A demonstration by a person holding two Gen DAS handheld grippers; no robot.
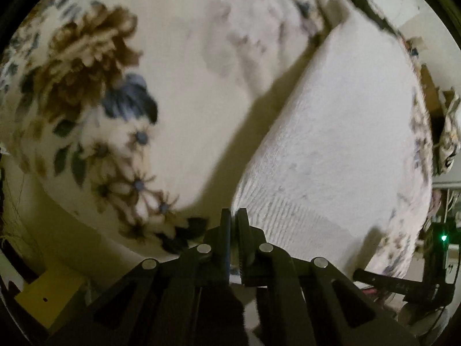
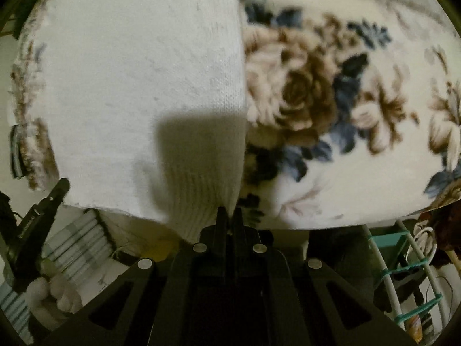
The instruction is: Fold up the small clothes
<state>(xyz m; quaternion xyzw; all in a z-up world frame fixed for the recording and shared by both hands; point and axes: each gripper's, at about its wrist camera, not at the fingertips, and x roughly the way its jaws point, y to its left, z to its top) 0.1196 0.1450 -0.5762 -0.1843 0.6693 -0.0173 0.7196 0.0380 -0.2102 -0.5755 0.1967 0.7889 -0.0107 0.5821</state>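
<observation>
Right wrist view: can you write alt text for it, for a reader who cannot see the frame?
The right gripper is shut on the ribbed corner of a white knit garment, which spreads up and left over a floral fleece blanket. At lower left, the left gripper meets the garment's other near corner, held by a white-gloved hand.

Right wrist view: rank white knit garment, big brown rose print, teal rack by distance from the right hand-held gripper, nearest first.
1. white knit garment: its ribbed hem is pinched in the right hand-held gripper.
2. big brown rose print: ahead, right, on the blanket.
3. teal rack: low right, off the bed, seemingly farthest.
</observation>
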